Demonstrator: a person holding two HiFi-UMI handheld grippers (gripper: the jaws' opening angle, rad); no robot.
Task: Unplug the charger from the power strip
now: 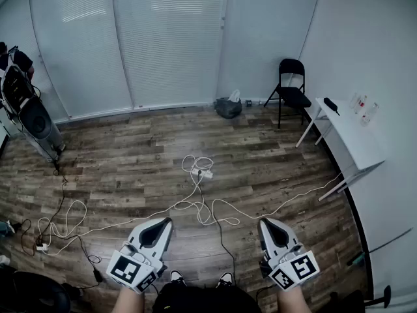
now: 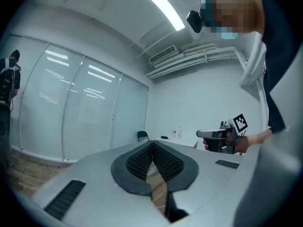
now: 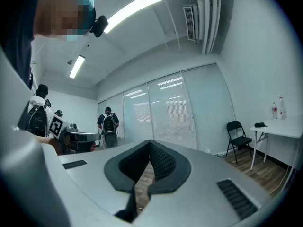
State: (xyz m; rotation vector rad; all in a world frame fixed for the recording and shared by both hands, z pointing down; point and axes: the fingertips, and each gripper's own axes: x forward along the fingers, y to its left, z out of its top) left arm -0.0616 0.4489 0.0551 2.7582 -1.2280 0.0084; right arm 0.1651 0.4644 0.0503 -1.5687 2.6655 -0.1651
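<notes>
Ahead on the wooden floor [image 1: 130, 155], the power strip [image 1: 204, 173] lies among loops of white cable [image 1: 195, 204], its plugs too small to tell; left gripper [image 1: 167, 220] and right gripper [image 1: 264, 222] hover level, jaws together, empty; a dark bag [image 1: 228, 108] by the wall holds something white.

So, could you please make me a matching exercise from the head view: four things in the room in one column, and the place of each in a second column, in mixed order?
Things:
1. chair
2. table
3. power strip
4. bag

Places:
A. along the right wall, with bottles on it
B. on the floor at the foot of the blinds, left of the chair
C. standing near the far right corner, just behind the table
D. on the floor in the middle of the room, among white cables

Pairs: 1-C, 2-A, 3-D, 4-B
</notes>
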